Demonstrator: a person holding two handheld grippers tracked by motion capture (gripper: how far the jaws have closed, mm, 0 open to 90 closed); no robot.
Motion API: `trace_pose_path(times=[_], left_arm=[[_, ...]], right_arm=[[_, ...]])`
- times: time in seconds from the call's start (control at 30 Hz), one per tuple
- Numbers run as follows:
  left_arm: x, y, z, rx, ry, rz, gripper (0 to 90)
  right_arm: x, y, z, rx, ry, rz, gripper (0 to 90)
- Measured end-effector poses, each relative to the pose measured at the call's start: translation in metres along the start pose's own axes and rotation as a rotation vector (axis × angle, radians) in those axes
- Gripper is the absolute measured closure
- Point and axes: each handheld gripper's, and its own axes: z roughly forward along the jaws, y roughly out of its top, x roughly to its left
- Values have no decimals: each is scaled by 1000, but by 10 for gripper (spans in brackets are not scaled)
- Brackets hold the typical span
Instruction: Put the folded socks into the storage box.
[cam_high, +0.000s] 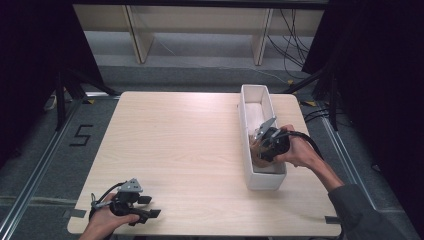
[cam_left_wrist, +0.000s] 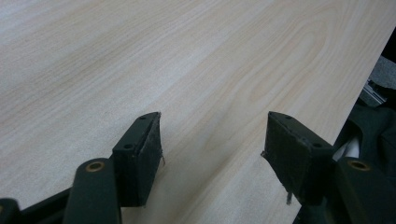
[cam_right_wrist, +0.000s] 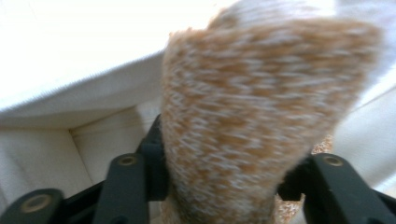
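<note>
**Knit piece gripped inside the white bin**

My right gripper (cam_high: 264, 146) is down in the near end of the long white bin (cam_high: 248, 102), which stands on the right side of the wooden table (cam_high: 180, 145). Its jaws are closed on a piece of orange-and-white knitted cloth (cam_right_wrist: 252, 126), pinching it from both sides. I judge this to be the grasp step of handling the cloth at the bin: either I have just caught it to lift it out, or I am about to let it go there; I cannot tell which from this moment alone. If I am lifting, the next move calls for a straight rise clear of the bin walls, with the pinch kept firm, since soft knit can slip or snag on the rim.

My left gripper (cam_high: 141, 206) rests near the front left edge of the table, well apart from the bin, jaws spread wide with nothing between them.

The high view gives the layout: bin, table, both hands, and only a brown patch (cam_high: 257, 152) under my right gripper. The right gripper view shows the mottled weave and the clamp on it, plus the pale inner walls of the bin (cam_right_wrist: 70, 112). The left gripper view shows bare wood grain (cam_left_wrist: 187, 70) between the open jaws.
</note>
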Motion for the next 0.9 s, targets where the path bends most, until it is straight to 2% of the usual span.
trace_pose_path(times=[0.07, 0.13, 0.2, 0.23, 0.27, 0.33, 0.43, 0.47, 0.5, 0.57, 0.6, 0.63, 0.67, 0.7, 0.73, 0.77, 0.83, 0.9], left_arm=[[0, 0, 0, -11, 5, -6, 358], [0, -1, 0, -7, 5, -12, 358], [0, -1, -1, -9, 2, -7, 358], [0, 0, -2, 0, 1, 1, 358], [-1, -1, -2, -11, 5, -1, 358], [-1, 0, -2, -14, 4, -1, 358], [0, -1, -2, -21, 6, -9, 358], [2, -1, -2, -9, 11, 3, 358], [1, -1, -2, -8, 2, -3, 358], [1, -1, -2, -11, 10, -7, 358], [1, -1, -2, -8, 12, -4, 358], [0, -1, -3, -6, 5, -2, 358], [0, -1, -3, -9, 2, -1, 358], [-1, -1, -3, -11, 3, -4, 358], [-1, -1, -3, -11, 2, -3, 358], [-1, -1, -3, -18, 7, -5, 358], [0, -1, -3, -16, 7, -5, 358], [0, -1, -4, -14, 10, -6, 358]], right_arm=[[0, 1, -8, -38, 2, 54, 379], [-2, 3, -16, -59, -3, 90, 353], [-5, 5, -22, -78, 0, 62, 394], [-4, 7, -24, -75, -1, 65, 418], [-2, 8, -24, -65, 2, 55, 469], [1, 9, -21, -46, 18, 9, 505], [7, 9, -12, -3, 52, -31, 524], [8, 8, -10, 3, 58, -49, 526], [10, 7, -7, 15, 66, -46, 529], [9, 6, -3, 27, 95, -96, 531], [12, 4, -1, 43, 111, -72, 532], [13, 3, 1, 41, 106, -64, 532], [13, 2, 3, 39, 113, -83, 531], [14, 0, 3, 57, 120, -58, 529], [15, -1, 2, 37, 114, -33, 519], [12, -1, 1, 27, 109, -64, 508], [13, -2, -3, 3, 103, -3, 467], [10, -2, -10, -19, 105, 28, 418]])
